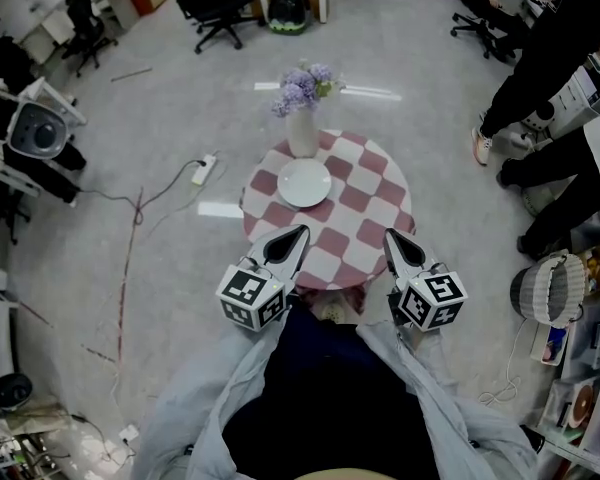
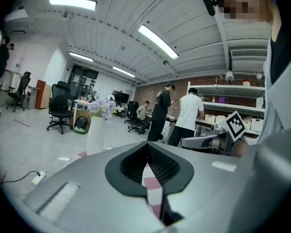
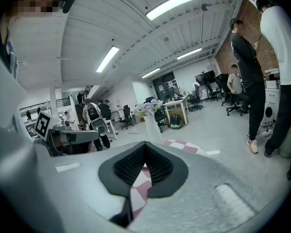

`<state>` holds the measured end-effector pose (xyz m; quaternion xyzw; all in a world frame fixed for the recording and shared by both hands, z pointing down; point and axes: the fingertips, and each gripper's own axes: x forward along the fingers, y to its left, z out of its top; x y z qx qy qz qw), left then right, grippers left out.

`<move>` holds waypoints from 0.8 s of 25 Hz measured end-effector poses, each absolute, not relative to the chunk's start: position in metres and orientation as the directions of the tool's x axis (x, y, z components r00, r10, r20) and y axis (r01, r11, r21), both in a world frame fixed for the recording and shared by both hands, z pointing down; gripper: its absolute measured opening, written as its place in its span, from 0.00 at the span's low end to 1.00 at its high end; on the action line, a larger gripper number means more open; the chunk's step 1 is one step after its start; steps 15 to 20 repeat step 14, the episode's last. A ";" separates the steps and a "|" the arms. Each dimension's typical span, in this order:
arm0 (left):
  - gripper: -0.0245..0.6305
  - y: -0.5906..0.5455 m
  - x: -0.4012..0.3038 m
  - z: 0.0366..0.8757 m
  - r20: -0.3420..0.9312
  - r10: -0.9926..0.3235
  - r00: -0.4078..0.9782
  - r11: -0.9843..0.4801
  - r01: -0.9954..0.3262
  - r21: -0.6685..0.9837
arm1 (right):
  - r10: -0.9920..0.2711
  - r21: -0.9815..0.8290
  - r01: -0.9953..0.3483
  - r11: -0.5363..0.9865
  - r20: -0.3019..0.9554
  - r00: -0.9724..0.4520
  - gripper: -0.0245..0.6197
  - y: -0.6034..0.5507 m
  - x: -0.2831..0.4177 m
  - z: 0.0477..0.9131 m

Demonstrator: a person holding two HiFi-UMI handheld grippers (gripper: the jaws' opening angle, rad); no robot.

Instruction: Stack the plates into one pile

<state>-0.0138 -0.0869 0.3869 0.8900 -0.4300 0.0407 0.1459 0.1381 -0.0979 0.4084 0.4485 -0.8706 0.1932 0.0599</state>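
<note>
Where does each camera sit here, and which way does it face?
Head view: on the person's head, facing steeply down at table, plate and vase; left gripper, right gripper and sleeves show.
Left gripper view: on the left gripper, facing about level across the room; its shut jaws show.
Right gripper view: on the right gripper, also about level; its shut jaws show.
Shared: both gripper views catch the vase and the other gripper.

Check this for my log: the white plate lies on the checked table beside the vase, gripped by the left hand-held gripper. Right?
No: the left hand-held gripper is shut on nothing, apart from the white plate, as the head view shows. The plate lies on the checked table beside the vase.
</note>
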 end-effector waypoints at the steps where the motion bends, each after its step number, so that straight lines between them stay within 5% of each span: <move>1: 0.06 -0.087 -0.014 0.387 0.199 -0.753 0.627 -0.588 -0.777 0.225 | -0.758 -0.283 -0.805 0.522 0.279 -0.590 0.04 -0.098 0.138 0.408; 20: 0.06 -0.083 -0.007 0.388 0.205 -0.748 0.631 -0.591 -0.774 0.228 | -0.756 -0.285 -0.812 0.509 0.304 -0.580 0.04 -0.095 0.145 0.416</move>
